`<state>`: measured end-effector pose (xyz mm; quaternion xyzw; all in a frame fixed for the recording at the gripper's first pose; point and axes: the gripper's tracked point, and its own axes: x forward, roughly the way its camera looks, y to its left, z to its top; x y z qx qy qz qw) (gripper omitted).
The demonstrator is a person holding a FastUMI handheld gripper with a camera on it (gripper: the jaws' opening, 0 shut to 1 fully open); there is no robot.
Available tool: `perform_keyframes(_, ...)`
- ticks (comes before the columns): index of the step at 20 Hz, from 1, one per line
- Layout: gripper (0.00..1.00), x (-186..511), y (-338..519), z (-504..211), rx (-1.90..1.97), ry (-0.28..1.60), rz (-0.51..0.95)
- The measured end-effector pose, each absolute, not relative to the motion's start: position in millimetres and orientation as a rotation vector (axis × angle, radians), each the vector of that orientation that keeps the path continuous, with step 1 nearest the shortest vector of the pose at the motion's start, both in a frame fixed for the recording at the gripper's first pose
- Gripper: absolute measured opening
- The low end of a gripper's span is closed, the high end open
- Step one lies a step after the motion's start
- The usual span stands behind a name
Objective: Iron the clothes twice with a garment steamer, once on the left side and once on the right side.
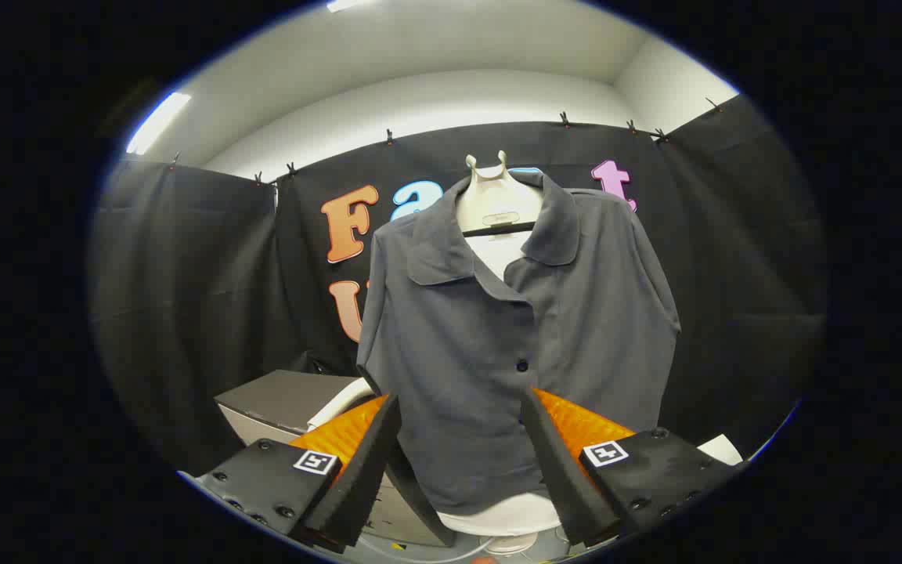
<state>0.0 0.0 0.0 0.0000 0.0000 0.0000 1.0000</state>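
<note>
A dark grey short-sleeved shirt (498, 329) with a collar hangs buttoned on a white torso form (496, 204) in front of the black cloth wall. My gripper (460, 398) is open, and its two fingertips (385, 423) stand wide apart just before the shirt's lower front, framing the button placket. Nothing is held between them. The form's white bottom (502, 517) shows under the shirt's hem. A white curved part (339, 399), perhaps the steamer, peeks out behind the left finger; I cannot tell for sure what it is.
A grey box (283, 395) stands low to the left of the shirt, next to the white curved part. A small white sheet (722, 449) lies low on the right. Black cloth walls (185, 298) close the booth on all sides.
</note>
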Motion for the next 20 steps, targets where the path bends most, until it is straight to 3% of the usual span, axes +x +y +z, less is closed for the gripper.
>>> perform_keyframes(13, 0.98, -18.5, 57.9, 24.3, 0.011, -0.025, 0.05)
perform_keyframes(20, 0.98, -35.0, 84.1, 50.5, -0.051, -0.08, -0.116)
